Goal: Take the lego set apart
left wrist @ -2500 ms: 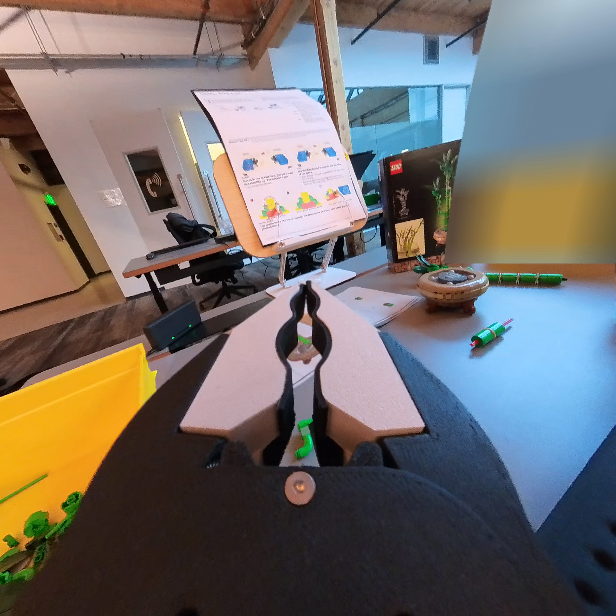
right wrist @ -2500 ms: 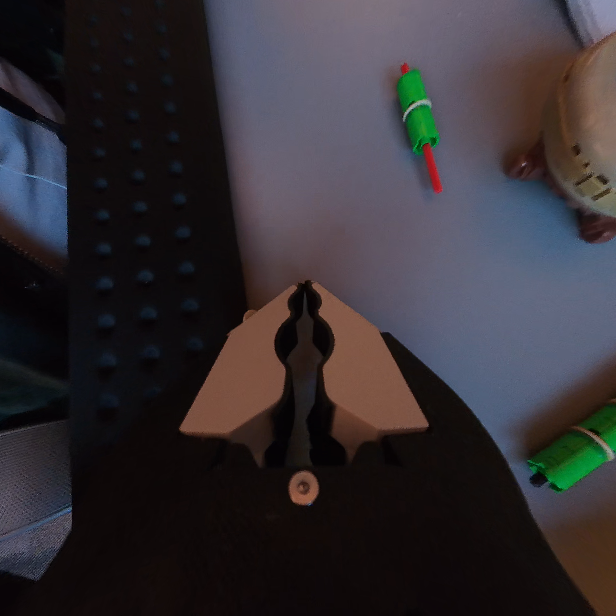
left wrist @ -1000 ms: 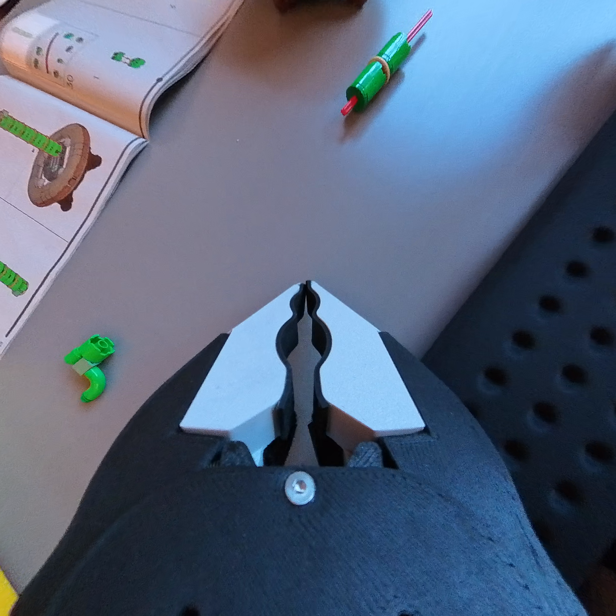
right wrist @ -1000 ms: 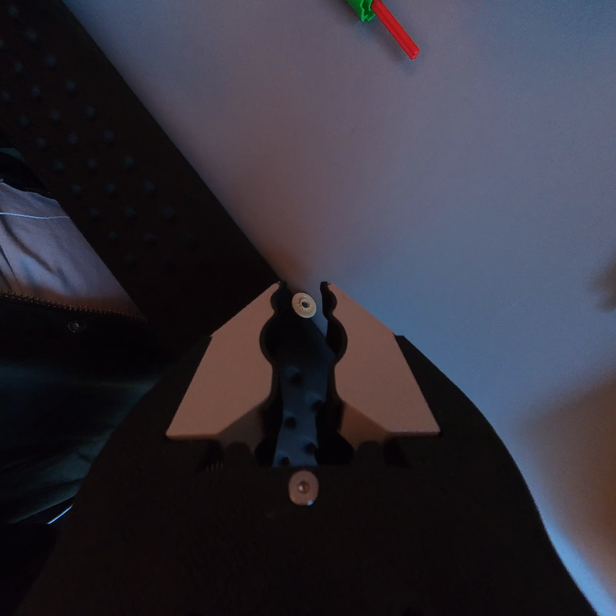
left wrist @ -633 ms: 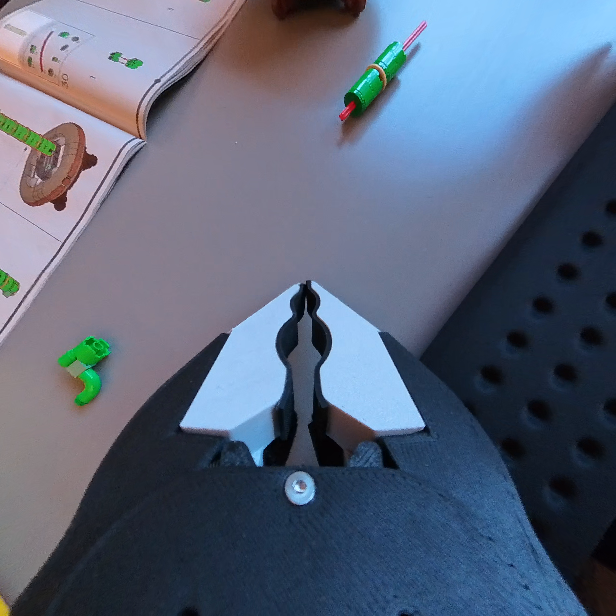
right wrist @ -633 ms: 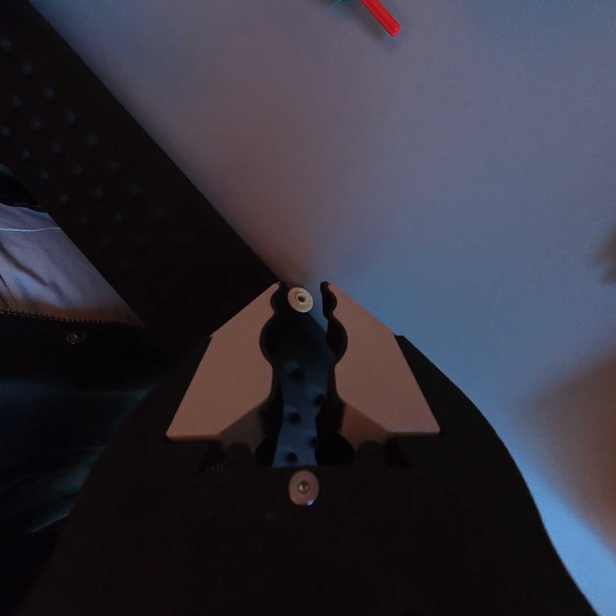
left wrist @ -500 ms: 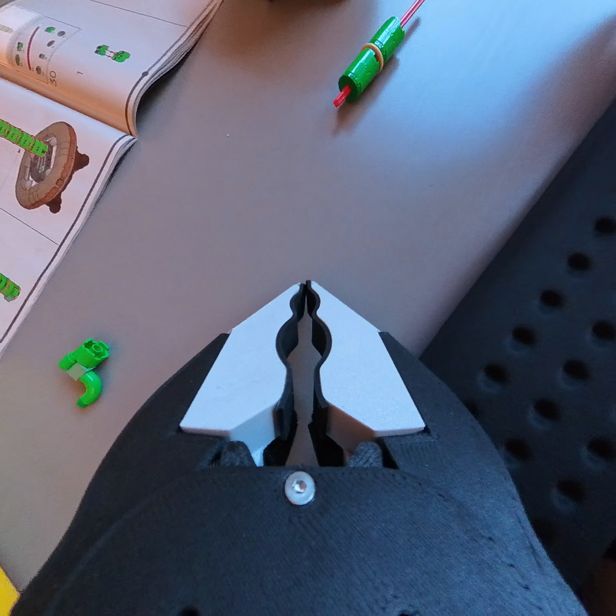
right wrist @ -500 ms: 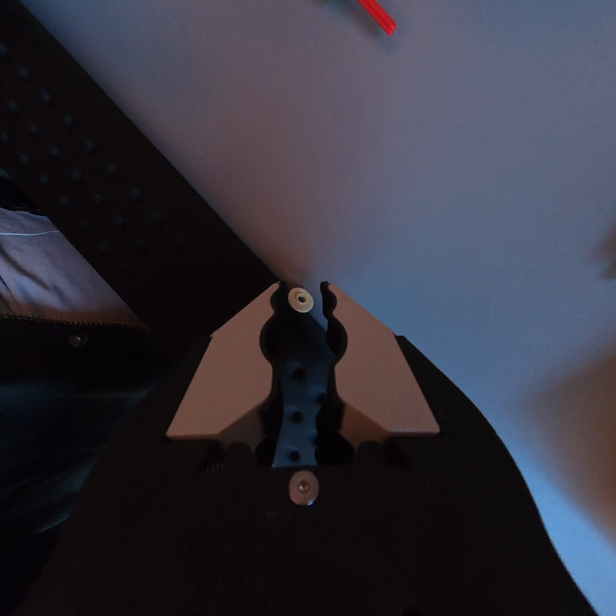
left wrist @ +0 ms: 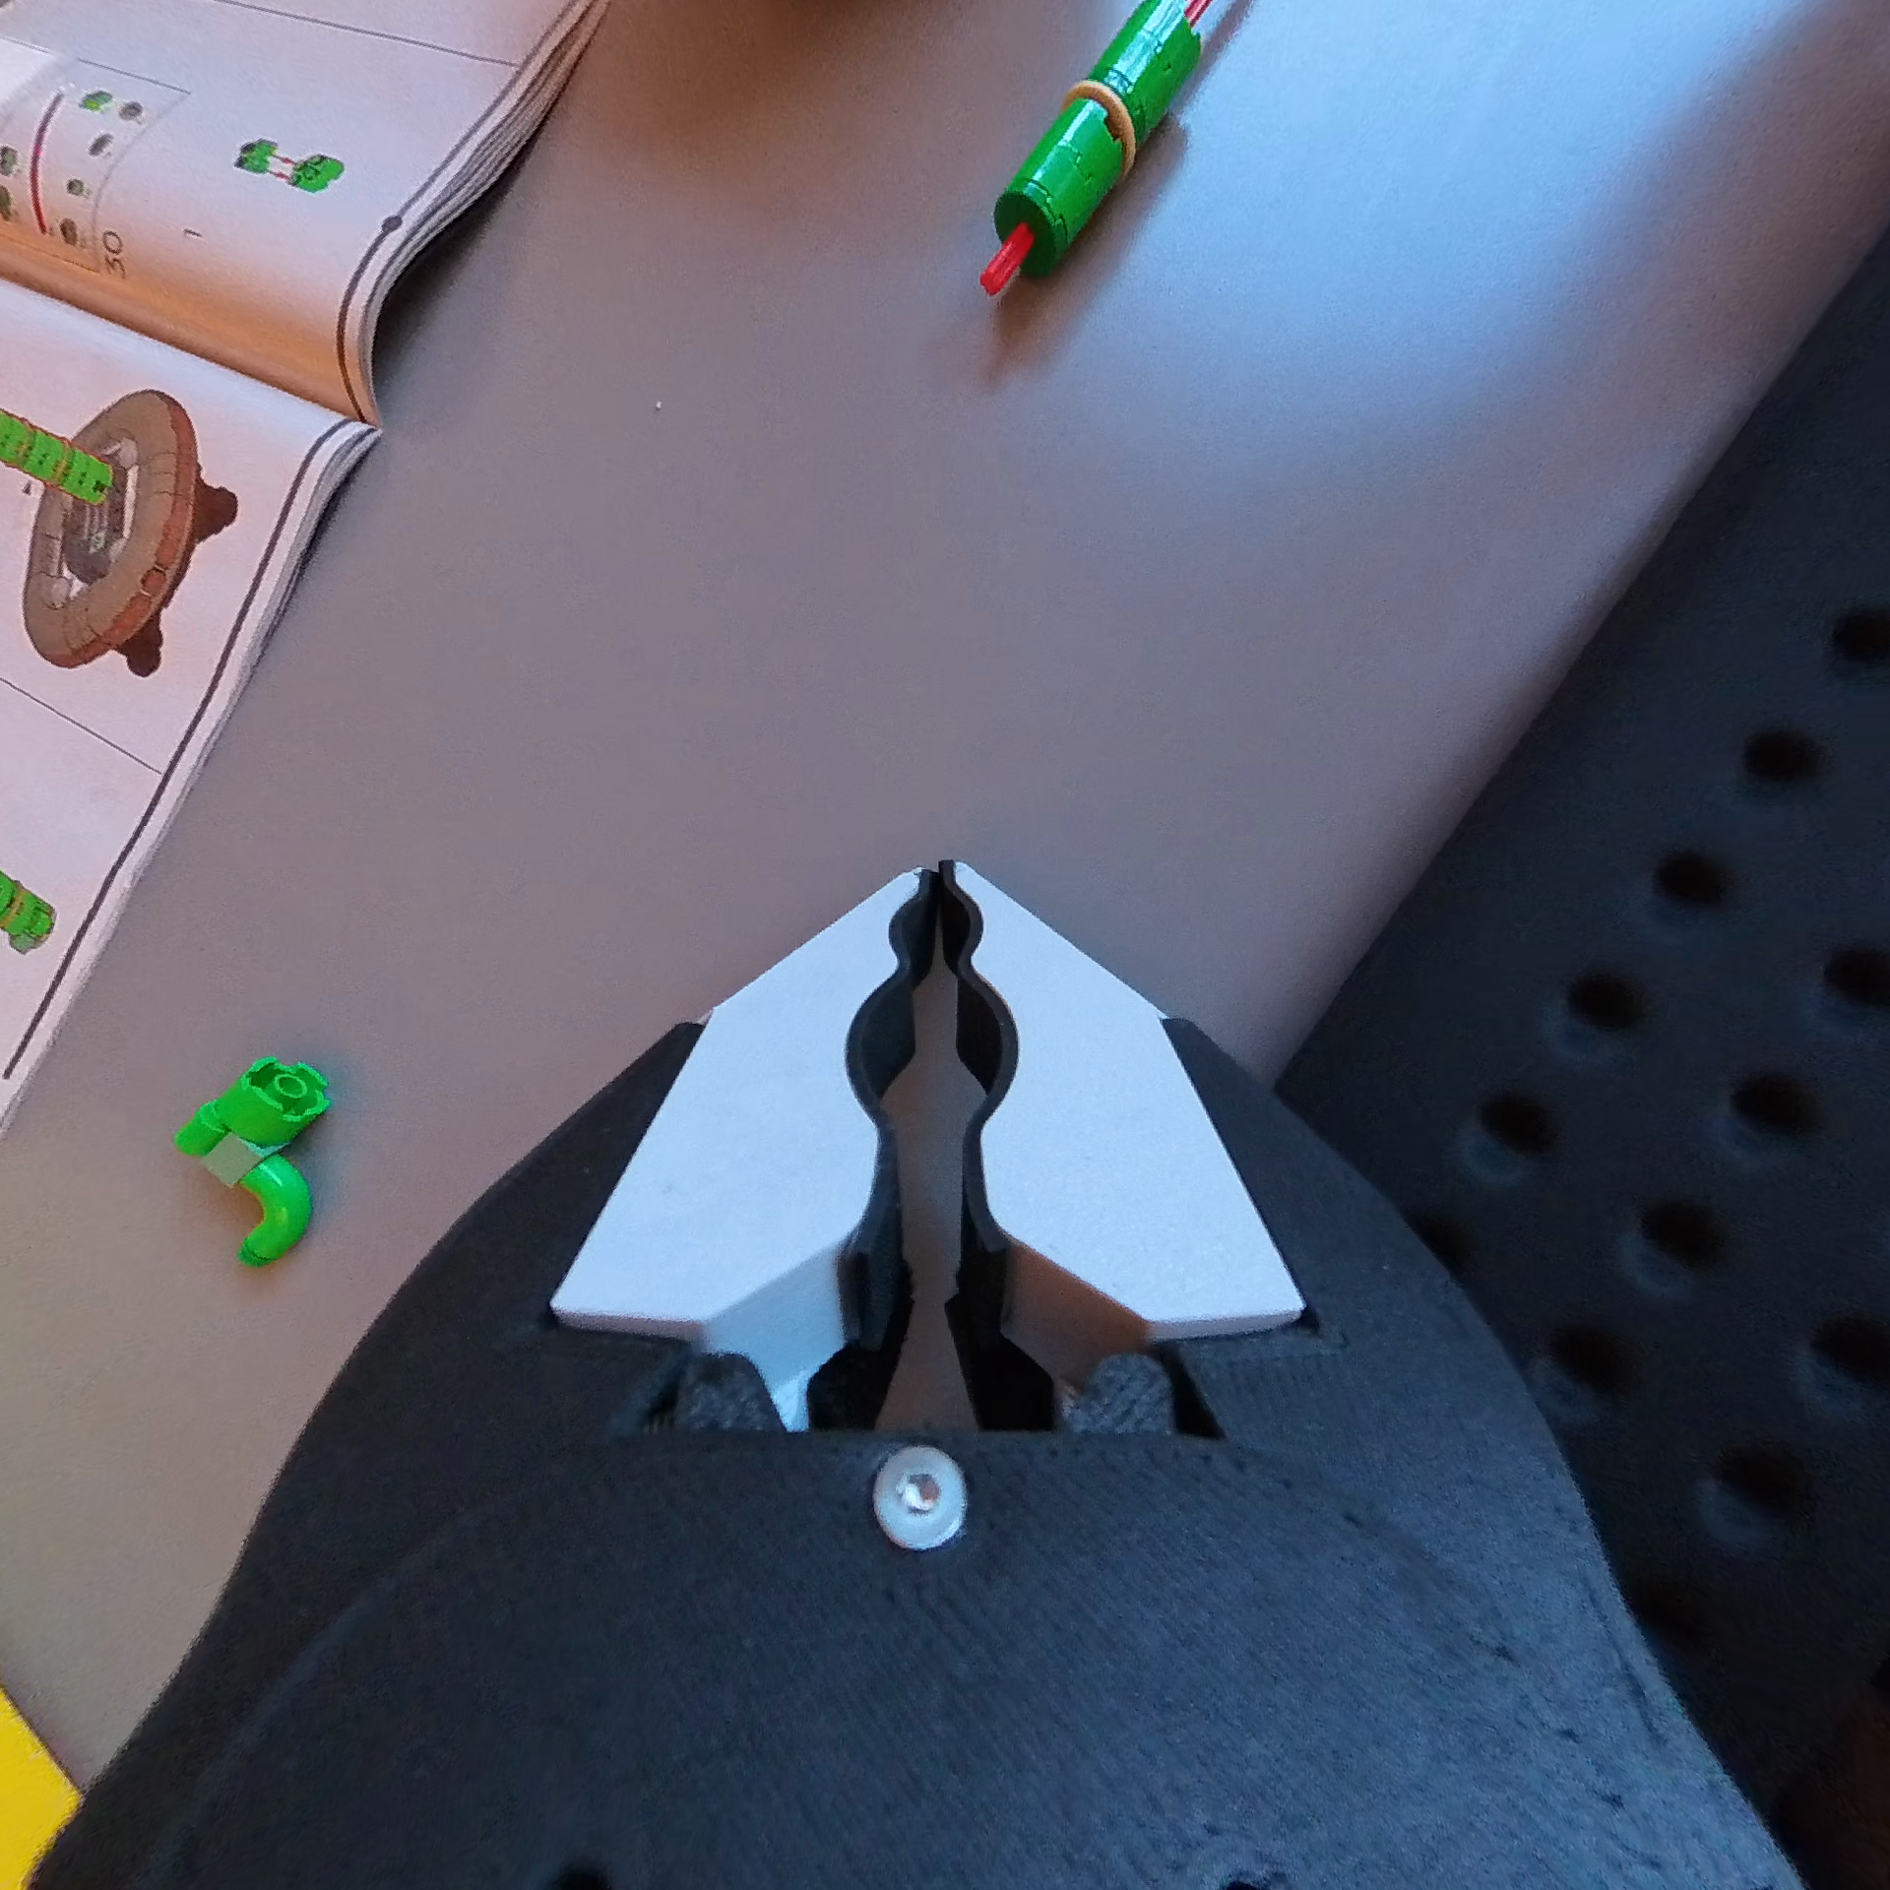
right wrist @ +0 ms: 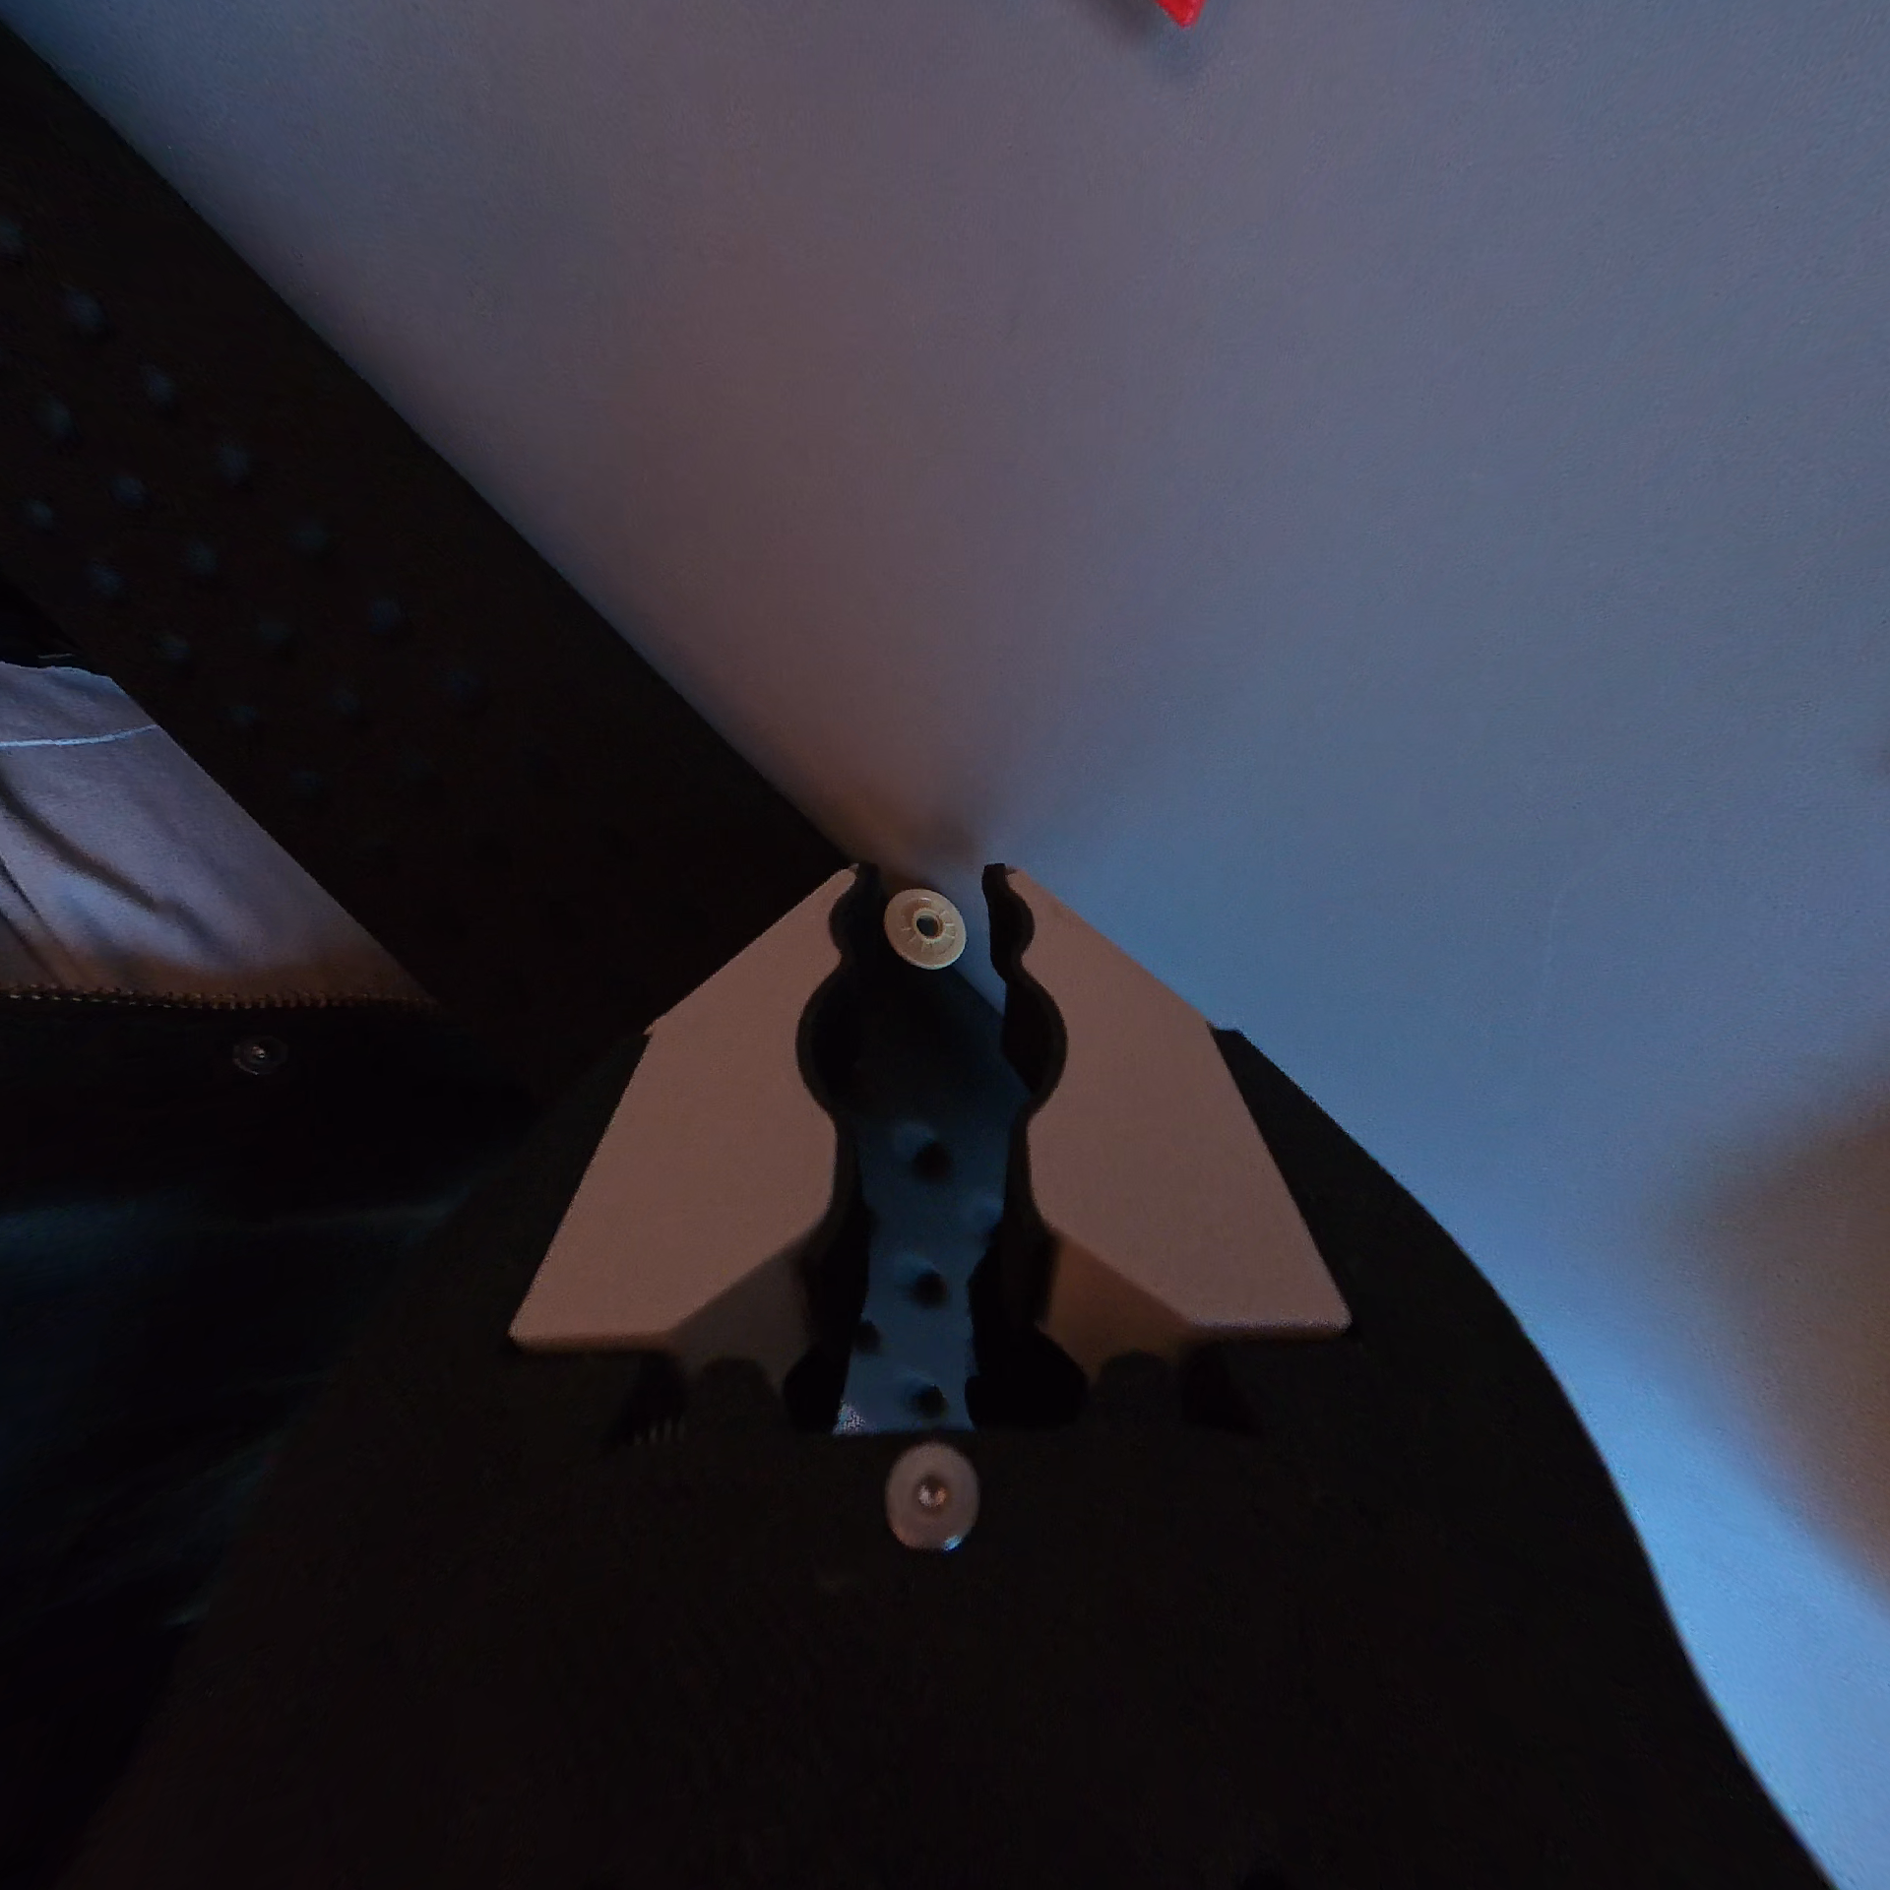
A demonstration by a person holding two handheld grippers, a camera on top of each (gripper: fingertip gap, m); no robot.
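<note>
Fingers of the left gripper (left wrist: 939,869) are pressed together with nothing between them, above the grey table (left wrist: 818,614). Right gripper (right wrist: 929,869) fingers stand narrowly apart — a small tan round lego piece (right wrist: 926,928) sits between their tips, touching the left one only, at the table's edge. A green cylinder on a red axle (left wrist: 1089,159) lies well ahead; a small green curved piece (left wrist: 256,1151) lies left, near the open instruction booklet (left wrist: 174,338).

Your grey counter (left wrist: 818,634) carries an open instruction booklet (left wrist: 153,409) at left, a small green hooked piece (left wrist: 261,1156) below it, a green-and-red cylinder piece (left wrist: 1089,153) opposite, and a small tan round piece (right wrist: 926,929).
</note>
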